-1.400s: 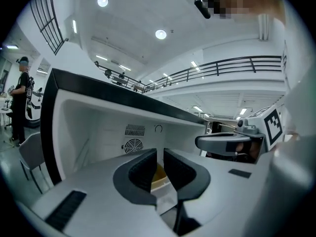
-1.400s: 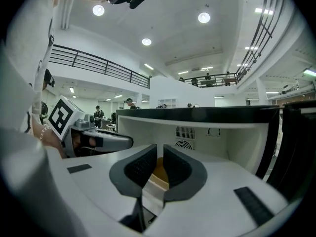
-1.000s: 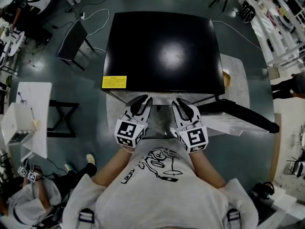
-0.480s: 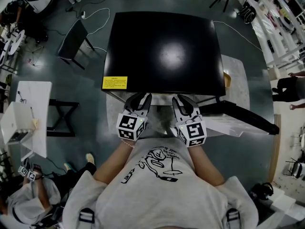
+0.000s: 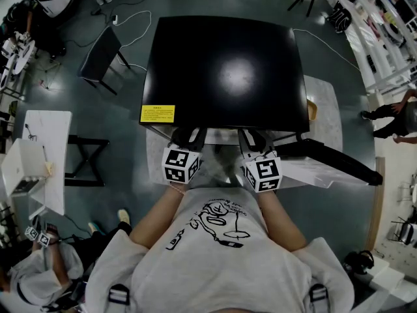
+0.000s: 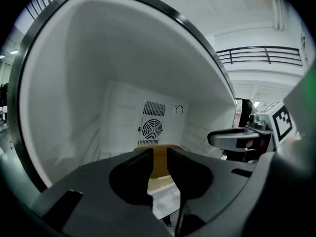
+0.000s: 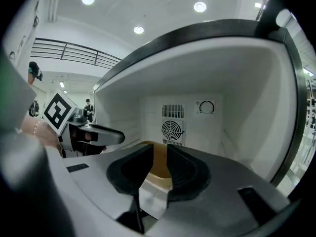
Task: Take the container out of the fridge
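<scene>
Seen from above, the black fridge [image 5: 225, 70] stands right in front of me, its door [image 5: 339, 158] swung open to the right. Both grippers reach into it side by side, with the tips of the left gripper [image 5: 189, 135] and the right gripper [image 5: 253, 137] under the fridge's top edge. A tan container [image 6: 159, 164] sits on the white fridge floor ahead, below the fan grille [image 6: 151, 129]. It shows through the gap of the left gripper [image 6: 158, 154] and of the right gripper [image 7: 160, 152], as the container [image 7: 159, 169]. Both pairs of jaws are opening; the pads touch nothing.
White fridge walls close in on both sides of the grippers. A yellow label [image 5: 157, 113] marks the fridge top's front left corner. White tables [image 5: 45, 155] and a seated person [image 5: 39, 266] are at the left, a chair [image 5: 101, 54] behind, and another person [image 5: 397, 116] at the right.
Both grippers have moved forward, so their fingers now disappear under the fridge's top edge. My body has leaned closer to the fridge.
</scene>
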A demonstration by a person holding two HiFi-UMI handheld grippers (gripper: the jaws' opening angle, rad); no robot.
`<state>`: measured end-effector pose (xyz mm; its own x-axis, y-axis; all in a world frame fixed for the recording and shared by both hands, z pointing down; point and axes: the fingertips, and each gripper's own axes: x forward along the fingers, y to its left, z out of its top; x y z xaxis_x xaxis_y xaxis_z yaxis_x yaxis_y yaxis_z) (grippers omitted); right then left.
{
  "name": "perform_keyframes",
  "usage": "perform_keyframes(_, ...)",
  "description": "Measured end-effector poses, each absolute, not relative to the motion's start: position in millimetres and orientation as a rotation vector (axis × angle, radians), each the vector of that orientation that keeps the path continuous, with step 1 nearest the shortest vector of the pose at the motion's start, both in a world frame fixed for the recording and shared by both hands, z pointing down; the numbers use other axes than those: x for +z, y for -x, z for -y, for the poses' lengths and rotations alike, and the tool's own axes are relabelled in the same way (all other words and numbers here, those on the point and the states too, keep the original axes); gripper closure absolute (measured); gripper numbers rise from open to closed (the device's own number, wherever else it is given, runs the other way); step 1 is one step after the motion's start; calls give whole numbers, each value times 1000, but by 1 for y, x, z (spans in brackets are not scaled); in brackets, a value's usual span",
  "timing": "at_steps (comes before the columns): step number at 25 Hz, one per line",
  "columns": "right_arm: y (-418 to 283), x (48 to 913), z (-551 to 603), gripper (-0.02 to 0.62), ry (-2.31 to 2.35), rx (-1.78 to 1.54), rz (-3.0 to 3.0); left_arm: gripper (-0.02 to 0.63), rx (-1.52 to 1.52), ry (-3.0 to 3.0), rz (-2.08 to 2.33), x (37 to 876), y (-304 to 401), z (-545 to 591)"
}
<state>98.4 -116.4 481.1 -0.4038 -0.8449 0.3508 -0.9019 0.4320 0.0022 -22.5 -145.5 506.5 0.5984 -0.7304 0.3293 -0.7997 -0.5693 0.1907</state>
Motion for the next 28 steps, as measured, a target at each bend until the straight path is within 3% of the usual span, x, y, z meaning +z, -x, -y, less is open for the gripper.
perform_keyframes(28, -114, 527, 157, 463, -1529, 390, 2308, 426, 382, -2377, 1274, 551, 25, 188)
